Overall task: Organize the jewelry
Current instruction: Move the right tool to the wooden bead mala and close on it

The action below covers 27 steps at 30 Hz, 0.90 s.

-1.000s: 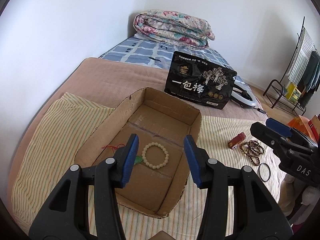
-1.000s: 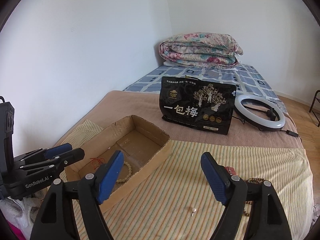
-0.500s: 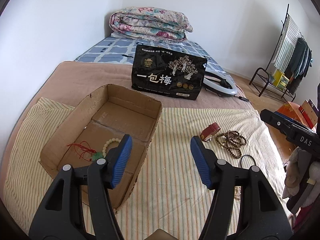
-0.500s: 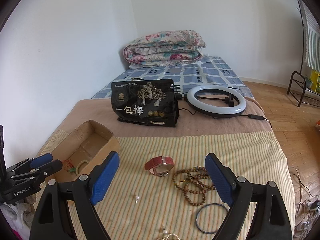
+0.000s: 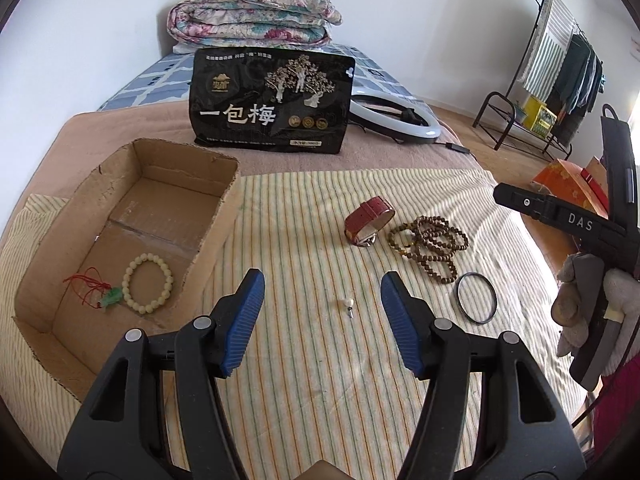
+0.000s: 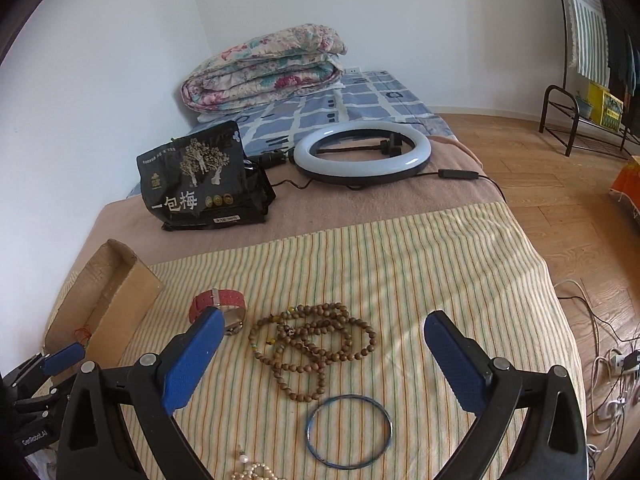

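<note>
A cardboard box (image 5: 224,196) on the striped cloth holds a white bead bracelet (image 5: 147,282) and a green pendant on red cord (image 5: 111,297). On the cloth to its right lie a red-strap watch (image 5: 368,220), a brown bead necklace (image 5: 430,242), a dark bangle (image 5: 477,297) and a small pearl earring (image 5: 346,303). My left gripper (image 5: 322,304) is open and empty above the earring. My right gripper (image 6: 320,354) is open and empty over the necklace (image 6: 316,340), with the bangle (image 6: 348,431), the watch (image 6: 220,300) and a pearl strand (image 6: 256,472) near it.
A black snack bag (image 5: 272,102) stands behind the box. A ring light (image 6: 362,152) with its cable lies behind it, and a folded quilt (image 5: 252,16) at the bed's head. The bed edge drops to a wooden floor (image 6: 560,216) on the right, with a clothes rack (image 5: 556,80).
Both grippers have swung right, away from the box and over the loose jewelry. The white bracelet stays in the box. Both stay open.
</note>
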Tool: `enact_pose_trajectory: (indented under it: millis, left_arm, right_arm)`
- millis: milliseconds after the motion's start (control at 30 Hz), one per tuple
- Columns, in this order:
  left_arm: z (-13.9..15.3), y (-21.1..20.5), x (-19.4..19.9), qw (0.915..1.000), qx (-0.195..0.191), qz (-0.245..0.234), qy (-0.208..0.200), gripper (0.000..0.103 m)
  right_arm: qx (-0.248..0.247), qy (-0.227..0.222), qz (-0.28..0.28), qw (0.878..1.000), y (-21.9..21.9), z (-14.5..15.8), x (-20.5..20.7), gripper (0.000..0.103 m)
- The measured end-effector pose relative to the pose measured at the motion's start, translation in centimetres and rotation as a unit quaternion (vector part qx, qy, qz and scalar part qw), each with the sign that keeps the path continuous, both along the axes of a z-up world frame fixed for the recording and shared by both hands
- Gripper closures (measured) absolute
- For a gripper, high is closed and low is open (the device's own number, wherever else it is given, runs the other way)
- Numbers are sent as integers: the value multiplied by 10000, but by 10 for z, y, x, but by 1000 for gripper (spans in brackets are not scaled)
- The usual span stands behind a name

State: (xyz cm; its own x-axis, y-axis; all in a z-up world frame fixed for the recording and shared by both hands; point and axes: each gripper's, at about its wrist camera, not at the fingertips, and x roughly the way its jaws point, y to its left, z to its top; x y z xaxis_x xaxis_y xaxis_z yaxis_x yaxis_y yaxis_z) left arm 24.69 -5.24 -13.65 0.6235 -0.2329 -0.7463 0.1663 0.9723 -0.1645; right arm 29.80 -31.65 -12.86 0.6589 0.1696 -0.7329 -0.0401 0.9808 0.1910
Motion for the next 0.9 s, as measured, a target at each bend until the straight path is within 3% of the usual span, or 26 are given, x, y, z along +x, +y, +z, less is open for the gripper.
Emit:
enact_pose_trajectory:
  millis: [500,900]
  left_arm:
    - [-55,-27,21,9976,110,-390,556,41]
    - [-82,-42,37,9959,260,-490,710,49]
  right_arm:
    - [158,1024,-112,9946,-6,-83,44,2]
    - [113,1062,-32,9943,16,-94,62,0]
